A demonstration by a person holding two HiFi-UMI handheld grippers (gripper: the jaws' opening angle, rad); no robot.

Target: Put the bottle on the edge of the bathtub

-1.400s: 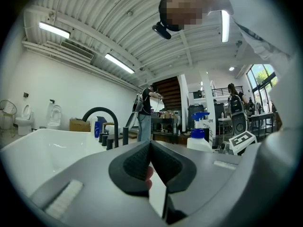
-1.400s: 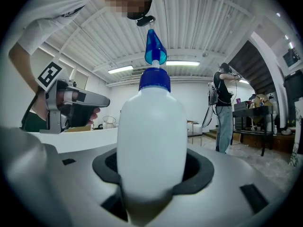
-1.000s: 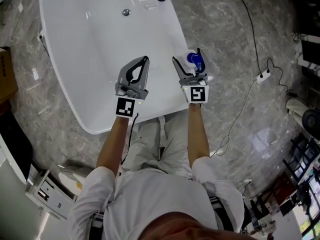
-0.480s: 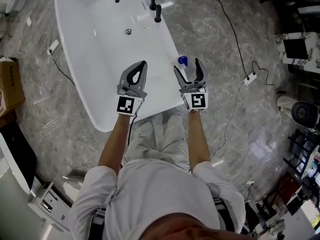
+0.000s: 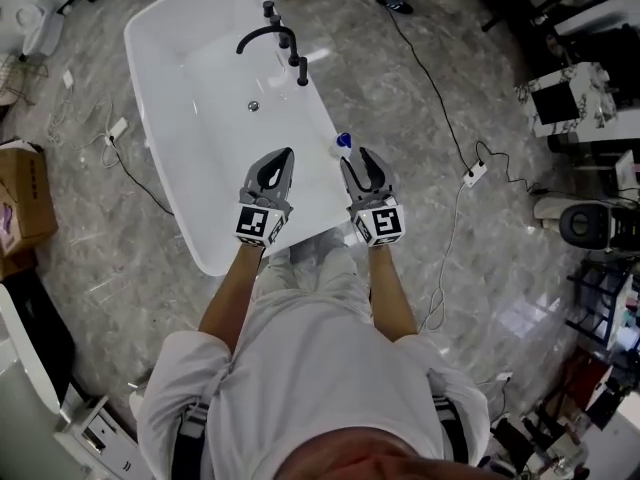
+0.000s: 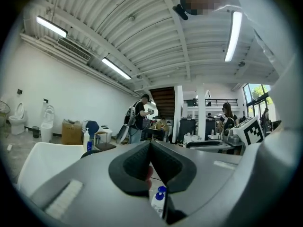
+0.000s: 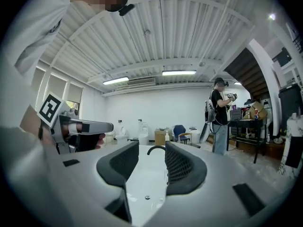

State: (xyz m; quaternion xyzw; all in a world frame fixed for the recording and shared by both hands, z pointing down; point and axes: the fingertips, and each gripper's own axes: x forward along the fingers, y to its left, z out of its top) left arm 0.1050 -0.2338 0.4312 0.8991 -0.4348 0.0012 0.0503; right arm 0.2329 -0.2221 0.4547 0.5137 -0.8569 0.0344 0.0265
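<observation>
- My left tongs (image 5: 284, 155) are pressed together, tip against tip, with nothing caught in them; the left gripper view shows the two dark pads (image 6: 135, 167) meeting in a point.
- My right tongs (image 5: 361, 157) are closing. Their pads (image 7: 183, 167) are not yet touching, and only the white inside of the tub shows in the gap. They pinch nothing.
- The bottle (image 5: 342, 144), white with a blue cap, stands upright on the bathtub's (image 5: 190, 208) right-hand long edge, between the black faucet (image 5: 272, 36) and the tub's near end.
- It sits just ahead of my right tongs, off their left tip and outside the jaws. From the head view I cannot tell whether that tip brushes it.
- My left tongs hang over the near part of the basin, well apart from the bottle, which peeks through under their pads in the left gripper view (image 6: 158, 200).
- The drain (image 5: 253, 106) lies on the tub floor below the faucet.
</observation>
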